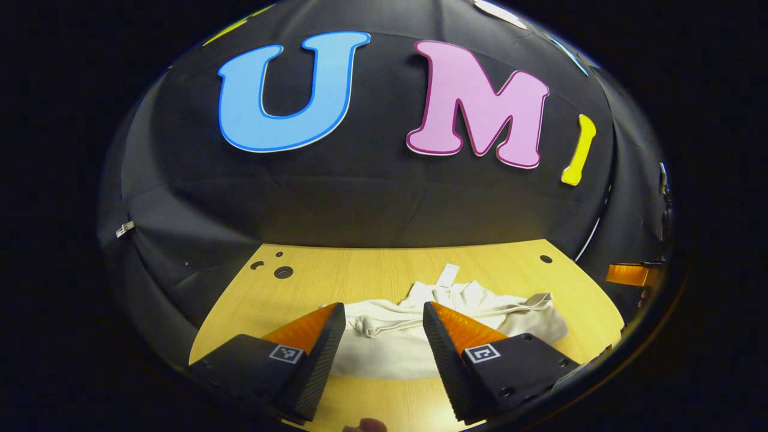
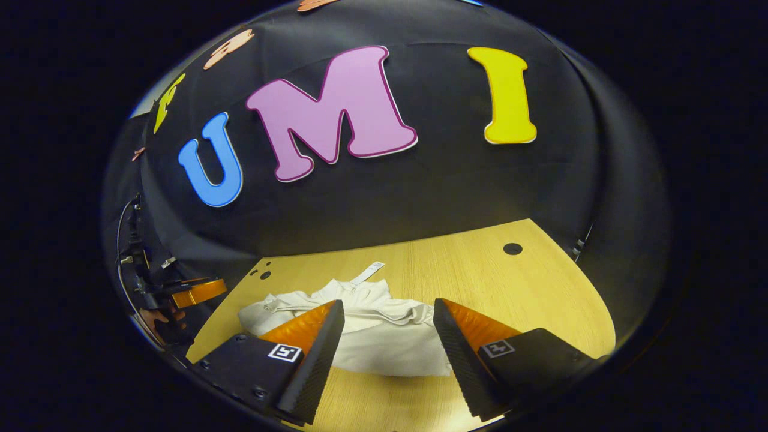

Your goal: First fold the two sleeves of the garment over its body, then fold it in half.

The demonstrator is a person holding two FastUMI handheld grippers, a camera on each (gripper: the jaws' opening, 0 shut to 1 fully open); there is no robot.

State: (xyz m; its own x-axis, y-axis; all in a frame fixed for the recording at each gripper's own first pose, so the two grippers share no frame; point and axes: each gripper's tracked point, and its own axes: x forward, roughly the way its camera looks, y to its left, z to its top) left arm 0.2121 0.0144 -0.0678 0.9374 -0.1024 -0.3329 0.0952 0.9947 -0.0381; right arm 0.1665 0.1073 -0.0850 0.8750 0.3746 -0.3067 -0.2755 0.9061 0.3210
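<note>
A white garment (image 1: 390, 348) lies rumpled on the wooden table (image 1: 336, 279), collar and label (image 1: 447, 275) toward the far wall, with its sleeves bunched across the body. My left gripper (image 1: 384, 309) hovers open over the garment's near edge, nothing between its fingers. In the right gripper view the garment (image 2: 384, 339) lies just ahead, label (image 2: 367, 273) at its far side. My right gripper (image 2: 389, 304) is open too and holds nothing. The left gripper (image 2: 192, 294), held by a hand, shows at the far left of that view.
The table has round holes at its far corners (image 1: 283, 272) (image 2: 512, 248). Black cloth walls close it in at the back and sides. Bare wood (image 2: 510, 288) lies to the right of the garment. A fingertip (image 1: 366, 426) shows at the near edge.
</note>
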